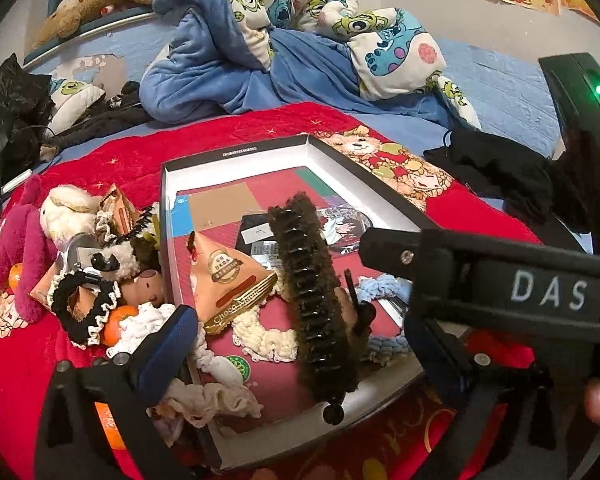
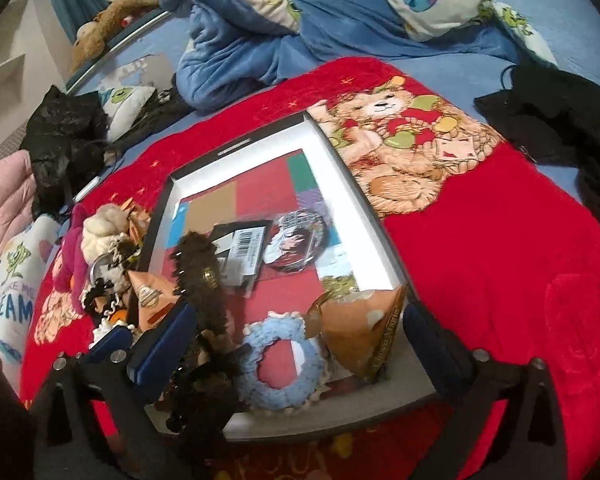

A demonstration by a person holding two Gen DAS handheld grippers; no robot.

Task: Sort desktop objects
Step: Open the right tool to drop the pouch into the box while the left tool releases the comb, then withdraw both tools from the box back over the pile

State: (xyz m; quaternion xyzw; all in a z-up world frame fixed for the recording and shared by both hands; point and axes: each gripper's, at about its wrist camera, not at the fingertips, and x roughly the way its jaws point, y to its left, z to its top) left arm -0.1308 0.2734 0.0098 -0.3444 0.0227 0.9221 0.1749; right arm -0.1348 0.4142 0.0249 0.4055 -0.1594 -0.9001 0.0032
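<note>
A shallow black-rimmed white box (image 1: 236, 152) (image 2: 380, 236) lies on a red blanket (image 1: 132, 156) (image 2: 492, 240). Inside lie a long brown furry hair claw (image 1: 316, 300) (image 2: 200, 276), a cream scrunchie (image 1: 260, 340), a blue scrunchie (image 2: 276, 364), orange triangular snack packs (image 1: 228, 276) (image 2: 360, 328), a round badge (image 2: 296, 240) and a black card (image 2: 240, 248). My left gripper (image 1: 300, 352) is open over the box's near half, empty. My right gripper (image 2: 300, 344) is open around the blue scrunchie and a snack pack, gripping nothing. The right gripper's body (image 1: 500, 280) crosses the left wrist view.
A pile left of the box holds plush toys (image 1: 20, 240), a black scrunchie (image 1: 80, 308), oranges (image 1: 118, 320) and more packs. Behind lie a blue cartoon quilt (image 1: 260, 40), a black bag (image 1: 8, 112) and black cloth (image 2: 560, 120).
</note>
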